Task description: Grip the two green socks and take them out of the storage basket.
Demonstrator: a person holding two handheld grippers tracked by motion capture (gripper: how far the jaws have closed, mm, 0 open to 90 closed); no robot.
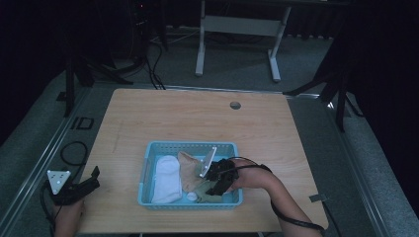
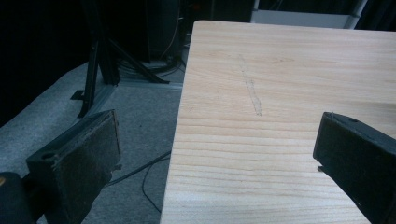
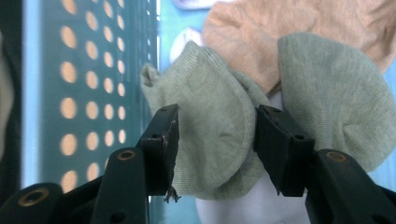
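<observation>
In the high view my right gripper (image 1: pixel 211 189) reaches down into a light blue basket (image 1: pixel 188 144) on the wooden table (image 1: pixel 197 118). The basket holds a white sock (image 1: pixel 166 177), a tan sock (image 1: pixel 190 170) and a green sock (image 1: pixel 210 197). In the right gripper view my right gripper (image 3: pixel 215 112) is shut on a bunched fold of the green sock (image 3: pixel 215 140), with both pads against the cloth. The tan sock (image 3: pixel 280 28) lies just beyond it. My left gripper (image 1: pixel 94 178) rests at the table's near left corner, open and holding nothing (image 2: pixel 219 121).
The basket's perforated wall (image 3: pixel 93 70) stands close on the left of the right jaw. A cable hole (image 1: pixel 235 105) sits near the table's far edge. Tripod legs (image 2: pixel 98 70) and cables lie on the grey floor left of the table.
</observation>
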